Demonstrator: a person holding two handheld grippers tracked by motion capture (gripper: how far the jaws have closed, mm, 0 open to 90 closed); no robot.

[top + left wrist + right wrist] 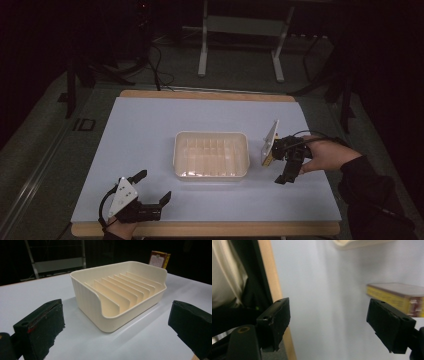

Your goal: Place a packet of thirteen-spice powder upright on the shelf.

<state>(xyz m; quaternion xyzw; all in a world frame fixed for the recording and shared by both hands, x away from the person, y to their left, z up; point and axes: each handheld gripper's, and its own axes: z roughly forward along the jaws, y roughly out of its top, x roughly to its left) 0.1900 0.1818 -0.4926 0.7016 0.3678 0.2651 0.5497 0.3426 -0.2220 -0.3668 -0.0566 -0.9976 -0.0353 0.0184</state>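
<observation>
Two grippers work a pale bench [150, 125]: the left gripper [152, 187], jaws wide apart with nothing between them, faces a cream slotted tray [211, 155] just ahead. Beside that tray, the right gripper [286, 172] holds its jaws apart, unclamped, a small yellow-edged box [397, 296] just beyond one jaw.

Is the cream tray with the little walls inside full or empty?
Empty. The cream tray has only bare dividers inside, with nothing in the slots between them. The small yellow-edged box stands outside, behind it.

Cream ribbed tray [120, 297], yellow-edged box [397, 296], pale-blue table [145, 150].
</observation>
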